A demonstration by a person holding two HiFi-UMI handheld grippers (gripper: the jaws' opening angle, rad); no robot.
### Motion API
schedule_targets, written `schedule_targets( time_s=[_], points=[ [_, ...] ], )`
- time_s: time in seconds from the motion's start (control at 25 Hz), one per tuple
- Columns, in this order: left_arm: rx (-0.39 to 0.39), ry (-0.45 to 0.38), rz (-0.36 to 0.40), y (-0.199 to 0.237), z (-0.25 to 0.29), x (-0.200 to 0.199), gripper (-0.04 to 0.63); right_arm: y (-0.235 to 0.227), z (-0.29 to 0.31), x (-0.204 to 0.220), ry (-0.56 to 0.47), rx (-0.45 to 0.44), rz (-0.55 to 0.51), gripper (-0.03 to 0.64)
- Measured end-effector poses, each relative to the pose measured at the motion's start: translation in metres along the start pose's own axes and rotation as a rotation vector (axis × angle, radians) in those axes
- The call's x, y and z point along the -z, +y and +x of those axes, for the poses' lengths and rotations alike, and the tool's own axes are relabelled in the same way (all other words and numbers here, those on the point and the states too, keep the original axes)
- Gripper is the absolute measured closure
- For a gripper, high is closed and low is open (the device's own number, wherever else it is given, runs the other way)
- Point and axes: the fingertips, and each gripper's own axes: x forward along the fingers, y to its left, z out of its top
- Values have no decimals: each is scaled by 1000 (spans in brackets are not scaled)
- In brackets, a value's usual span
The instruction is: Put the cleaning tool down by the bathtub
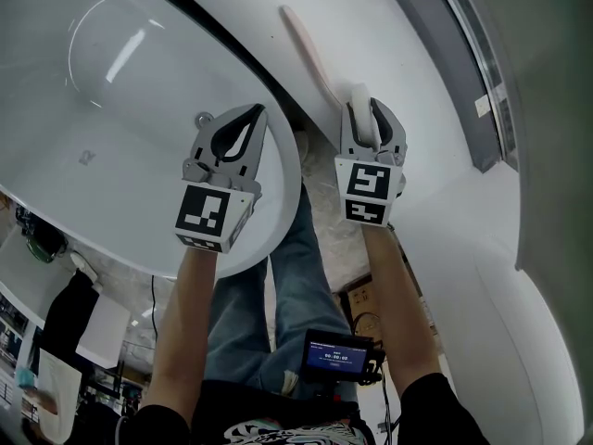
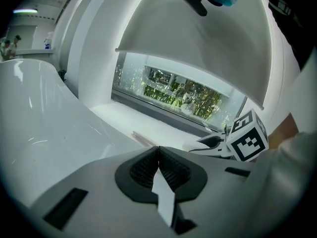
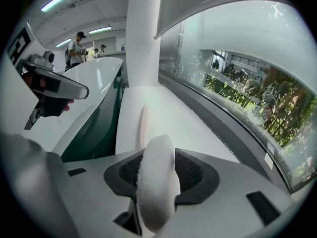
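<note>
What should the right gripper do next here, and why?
Probably open the right gripper wide and draw back: the white fluffy cleaning tool with a pale pink handle sits between its fingers, handle already lying on the white ledge beside the white bathtub.

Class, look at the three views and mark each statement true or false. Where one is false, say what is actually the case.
1. The left gripper has its jaws together with nothing between them. True.
2. The cleaning tool has its white head between the right gripper jaws. True.
3. The tool's pink handle lies inside the bathtub. False: it lies on the white ledge beside the bathtub.
4. The left gripper holds a cloth. False: it holds nothing.
</note>
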Motion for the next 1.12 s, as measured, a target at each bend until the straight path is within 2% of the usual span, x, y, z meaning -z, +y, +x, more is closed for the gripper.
schedule_targets(
  time_s=[0.28, 0.48, 0.64, 0.8, 1.12],
  points=[
    [9, 7, 4, -3, -3, 2, 578, 14, -3, 1, 8, -27, -4, 421],
    [-18, -24, -37, 2, -12, -3, 578, 18, -4, 0, 0, -43, 5, 410],
    [-45, -24, 5, 6, -18, -5, 578, 25, -6, 0, 4, -49, 15, 403],
    [-43, -31, -19, 10, -21, -6, 578, 29, -6, -2, -1, -54, 33, 403],
    [-43, -26, -7, 4, -19, -5, 578, 27, -14, -4, -30, -61, 90, 403]
  ],
)
